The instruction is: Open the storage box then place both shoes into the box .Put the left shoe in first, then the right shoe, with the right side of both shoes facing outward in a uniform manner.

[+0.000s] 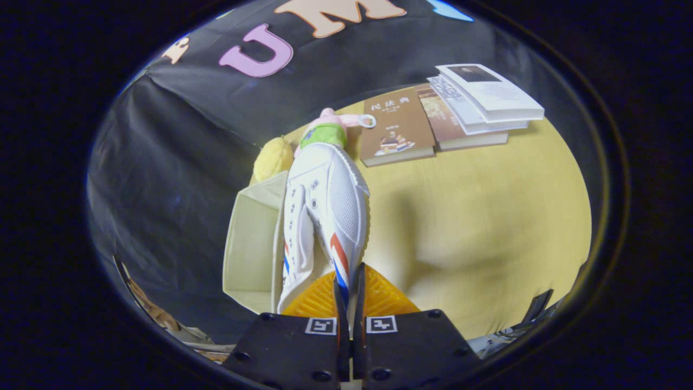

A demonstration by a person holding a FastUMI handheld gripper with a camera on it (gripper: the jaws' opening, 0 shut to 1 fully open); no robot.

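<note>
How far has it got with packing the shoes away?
The cream fabric storage box already stands open. The gripper is shut on a white canvas shoe with red and blue stripes, held up beside the box. I see no shoe inside yet, so both shoes still need placing.

Rides on the gripper [350, 292], looking forward along its fingers and down onto a yellow table [487, 216]. Sits very close to the shoe [325, 211] pinched between the fingers, box [252, 244] just beside. Takes in books [444, 119] at the far edge, black cloth beyond.
</note>
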